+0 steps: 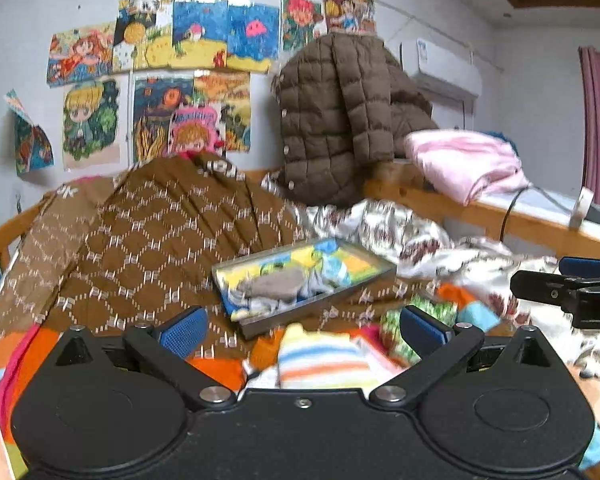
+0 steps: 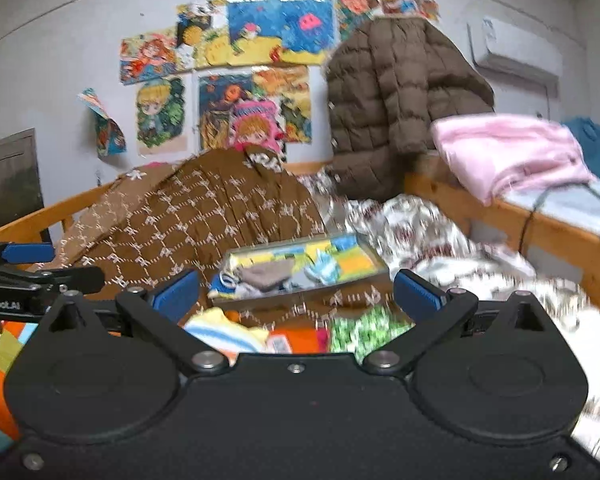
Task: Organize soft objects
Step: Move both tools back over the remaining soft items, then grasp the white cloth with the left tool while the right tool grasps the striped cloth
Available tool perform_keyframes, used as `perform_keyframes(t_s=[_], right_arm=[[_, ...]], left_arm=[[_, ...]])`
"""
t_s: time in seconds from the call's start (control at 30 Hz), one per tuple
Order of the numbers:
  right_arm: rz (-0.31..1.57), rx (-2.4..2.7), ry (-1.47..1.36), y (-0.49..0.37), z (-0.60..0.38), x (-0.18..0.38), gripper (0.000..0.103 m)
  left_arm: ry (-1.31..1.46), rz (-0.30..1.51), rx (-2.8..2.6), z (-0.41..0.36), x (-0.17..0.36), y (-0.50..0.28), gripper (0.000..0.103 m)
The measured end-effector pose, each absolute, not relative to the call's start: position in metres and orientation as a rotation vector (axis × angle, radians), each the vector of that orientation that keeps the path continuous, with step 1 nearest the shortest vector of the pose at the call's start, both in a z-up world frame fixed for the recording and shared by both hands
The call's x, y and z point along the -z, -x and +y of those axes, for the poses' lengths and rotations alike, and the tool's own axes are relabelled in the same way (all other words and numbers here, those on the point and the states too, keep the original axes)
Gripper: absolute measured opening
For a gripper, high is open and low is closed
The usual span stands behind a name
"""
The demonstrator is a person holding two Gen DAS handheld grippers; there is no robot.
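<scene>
Left gripper [image 1: 302,326] and right gripper [image 2: 296,292], fingers spread and empty, above striped sock [image 1: 320,360], near tray [image 1: 380,278].

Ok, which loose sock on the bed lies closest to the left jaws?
The striped sock, pastel yellow, blue and orange, right below the open left jaws; the green patterned sock lies farther right.
</scene>
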State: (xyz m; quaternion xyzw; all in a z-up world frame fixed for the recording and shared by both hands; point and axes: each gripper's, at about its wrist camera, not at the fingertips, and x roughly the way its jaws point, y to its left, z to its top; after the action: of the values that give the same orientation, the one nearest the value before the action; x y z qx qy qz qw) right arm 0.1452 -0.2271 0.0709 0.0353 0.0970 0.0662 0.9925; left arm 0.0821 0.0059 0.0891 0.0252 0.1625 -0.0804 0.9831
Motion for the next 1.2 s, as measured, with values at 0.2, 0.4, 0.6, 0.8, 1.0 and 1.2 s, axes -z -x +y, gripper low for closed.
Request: perform_keyframes(t_s=[0.2, 0.4, 0.6, 0.8, 1.0, 1.2], right_arm=[[0.252, -0.110, -0.104, -0.148, -0.228, -0.042, 0.103], [0.302, -0.110, -0.088, -0.155, -0.225, -0.022, 0.102], [0.344, -0.112, -0.078, -0.156, -0.221, -0.007, 0.102], [0.398, -0.121, -0.050, -0.152, -0.218, 0.007, 0.102], [0.423, -0.139, -0.028, -0.148, -0.212, 0.015, 0.102], [0.451, -0.158, -0.007, -0.151, -0.209, 0.022, 0.102]], left_arm=[[-0.074, 0.404, 0.149, 0.004, -0.069, -0.084, 0.102], [-0.094, 0.480, 0.136, 0.003, -0.051, -0.086, 0.102], [-0.111, 0.537, 0.119, -0.001, -0.040, -0.087, 0.102], [-0.119, 0.587, 0.109, -0.006, -0.030, -0.087, 0.102], [-0.134, 0.629, 0.101, -0.009, -0.022, -0.089, 0.102], [-0.166, 0.652, 0.101, -0.012, -0.016, -0.090, 0.102]])
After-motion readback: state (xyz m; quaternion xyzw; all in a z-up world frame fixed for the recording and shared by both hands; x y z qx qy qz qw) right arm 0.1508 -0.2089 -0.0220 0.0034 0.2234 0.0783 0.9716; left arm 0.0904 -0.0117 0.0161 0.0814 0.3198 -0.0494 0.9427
